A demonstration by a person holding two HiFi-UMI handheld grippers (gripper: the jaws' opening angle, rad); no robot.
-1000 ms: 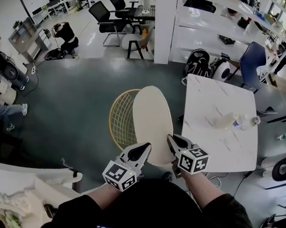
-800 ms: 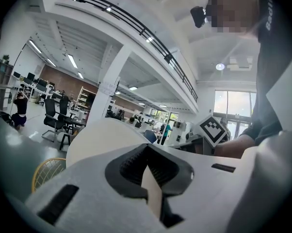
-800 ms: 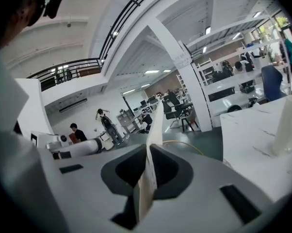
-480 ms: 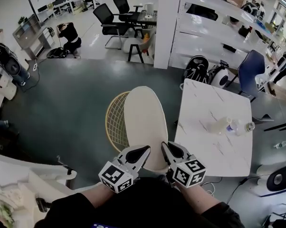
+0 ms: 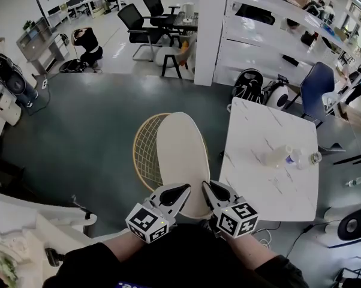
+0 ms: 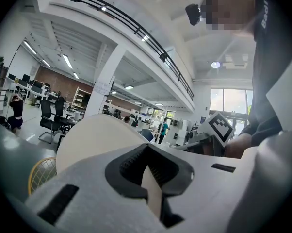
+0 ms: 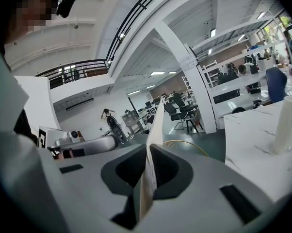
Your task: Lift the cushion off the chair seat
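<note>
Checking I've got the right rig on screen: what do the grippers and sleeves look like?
The left gripper and right gripper are white, tapering to pointed fingers lined black. Each carries a cube of black-and-white square markers. Sleeves are black.

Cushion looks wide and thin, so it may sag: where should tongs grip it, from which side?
Grip the cushion by its thin near edge, from the person's side, at two spots. It fits edge-on between jaws, as left tongs and right tongs, shut on it, show.
</note>
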